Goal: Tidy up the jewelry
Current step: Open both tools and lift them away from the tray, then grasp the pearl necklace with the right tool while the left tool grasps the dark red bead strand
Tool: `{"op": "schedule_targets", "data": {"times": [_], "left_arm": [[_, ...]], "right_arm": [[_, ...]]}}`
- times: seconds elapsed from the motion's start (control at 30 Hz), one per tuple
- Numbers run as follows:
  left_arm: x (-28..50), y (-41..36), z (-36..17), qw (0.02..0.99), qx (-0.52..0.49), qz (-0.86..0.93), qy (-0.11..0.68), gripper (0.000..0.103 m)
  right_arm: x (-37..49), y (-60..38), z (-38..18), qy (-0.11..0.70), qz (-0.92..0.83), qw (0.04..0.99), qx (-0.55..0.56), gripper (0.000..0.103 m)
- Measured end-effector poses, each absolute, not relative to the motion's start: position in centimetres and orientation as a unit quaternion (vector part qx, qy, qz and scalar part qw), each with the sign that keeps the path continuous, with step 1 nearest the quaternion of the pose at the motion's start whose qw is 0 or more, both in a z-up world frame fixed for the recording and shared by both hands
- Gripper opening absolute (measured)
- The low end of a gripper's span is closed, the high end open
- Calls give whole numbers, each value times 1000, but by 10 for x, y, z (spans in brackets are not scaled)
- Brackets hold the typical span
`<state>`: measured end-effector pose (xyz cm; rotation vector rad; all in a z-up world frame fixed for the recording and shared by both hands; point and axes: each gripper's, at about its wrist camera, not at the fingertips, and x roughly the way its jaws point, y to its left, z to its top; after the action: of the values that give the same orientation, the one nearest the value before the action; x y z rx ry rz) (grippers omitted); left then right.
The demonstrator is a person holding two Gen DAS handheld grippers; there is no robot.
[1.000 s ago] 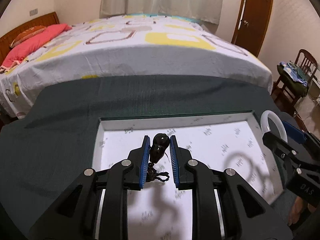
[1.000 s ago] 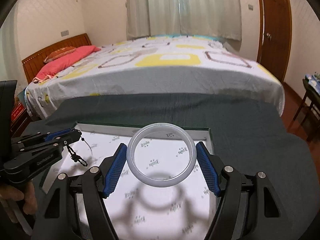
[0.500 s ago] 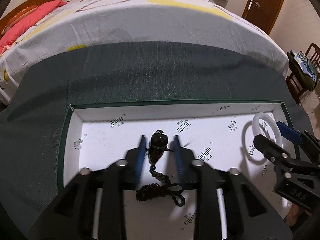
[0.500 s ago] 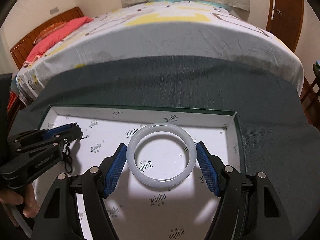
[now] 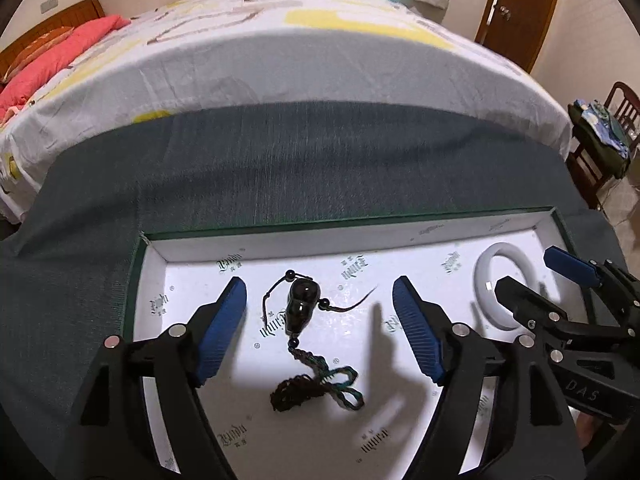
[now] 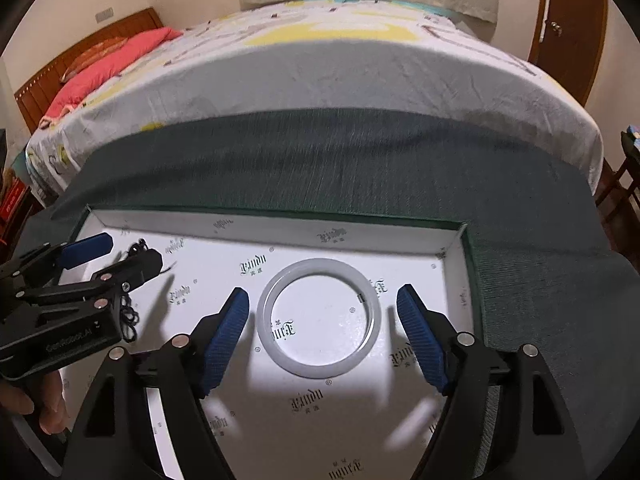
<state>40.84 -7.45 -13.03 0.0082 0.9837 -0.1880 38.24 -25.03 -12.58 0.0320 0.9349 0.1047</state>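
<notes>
— Surface and room: what is seen?

— Dark green ribbed cloth is spread over the surface, and a shallow box with a white printed lining and green rim lies on it. Behind it a bed with a white, yellow-patterned sheet is seen, with a pink pillow at a wooden headboard, pale curtains and a brown wooden door.

— And the jewelry?

— A glossy dark gourd-shaped pendant on a braided dark cord lies flat on the lining, its cord bunched in loops below it. A smooth, milky white round bangle lies flat in the right part of the same box, well apart from the pendant.

— How are the fingers set?

— On the left gripper the ribbed blue fingers are opening, with the pendant lying untouched between them. On the right gripper the fingers are opening too; the bangle sits between them, clear of both pads.
</notes>
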Motion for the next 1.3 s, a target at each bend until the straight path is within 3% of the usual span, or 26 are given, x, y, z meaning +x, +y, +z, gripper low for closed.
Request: {"op": "schedule_targets", "data": {"times": [0.3,0.53,1.0,1.3], "left_arm": [[334,-62,-79,925,-1,-78,373,80],[265,-52,-63,937,-13,-63,343,81],[152,-24,-91,933,-4,-16,360,81],[107,-5,-117,923,-5,12,385,81]], "right_arm": [[312,-257,-86,375,46,926,26,74],[238,-256,-78,346,43,937,27,74],[117,-233,-111,343,60,937,-13,74],[99,-216,-141,368,84,926,-15,74]]}}
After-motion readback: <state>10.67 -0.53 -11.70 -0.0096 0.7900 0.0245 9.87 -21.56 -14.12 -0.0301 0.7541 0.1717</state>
